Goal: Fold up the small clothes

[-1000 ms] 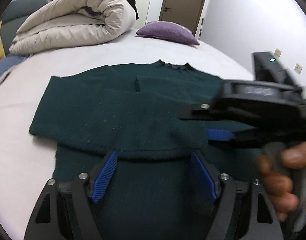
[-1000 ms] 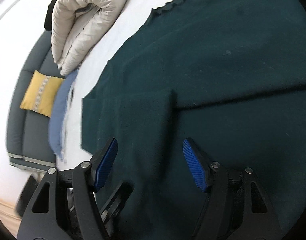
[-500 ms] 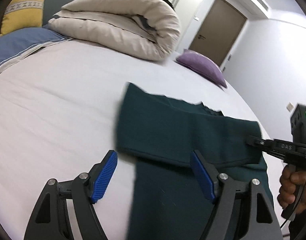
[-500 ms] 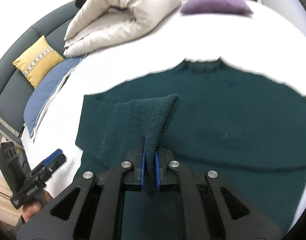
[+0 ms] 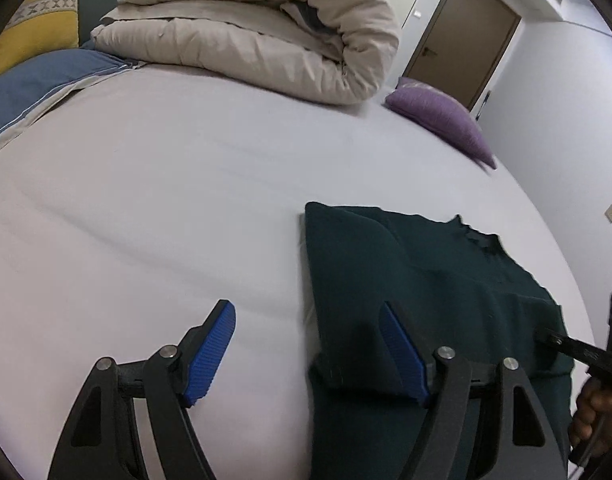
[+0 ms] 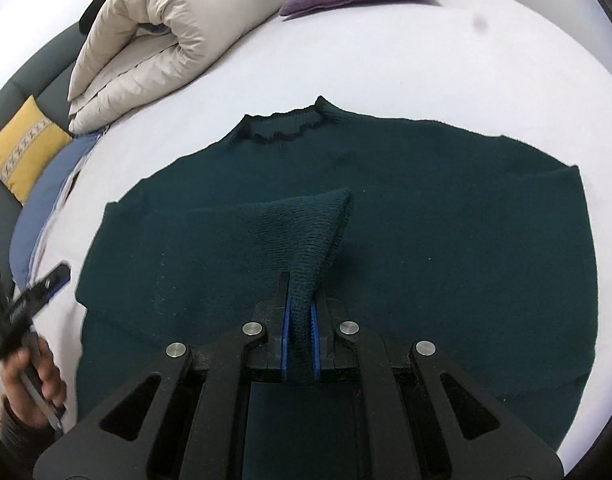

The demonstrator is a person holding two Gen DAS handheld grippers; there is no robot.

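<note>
A dark green knit sweater (image 6: 426, 208) lies flat on the white bed, neck away from me, its left sleeve (image 6: 210, 248) folded across the body. My right gripper (image 6: 300, 340) is shut on the sleeve's cuff (image 6: 318, 232) and holds it raised over the chest. My left gripper (image 5: 306, 352) is open and empty, low over the sheet at the sweater's left edge (image 5: 346, 280); its right finger is over the fabric. The left gripper also shows at the left of the right wrist view (image 6: 30, 296).
A rolled beige duvet (image 5: 266, 36) and a purple pillow (image 5: 438, 116) lie at the far side of the bed (image 5: 146, 200). A blue cushion (image 5: 34, 80) and a yellow cushion (image 6: 22, 152) sit on the grey sofa to the left. A door (image 5: 462, 52) stands beyond.
My right gripper closed on the sleeve cuff and lifted it over the sweater's body. My left gripper drew back off the sweater to its left edge and stayed open.
</note>
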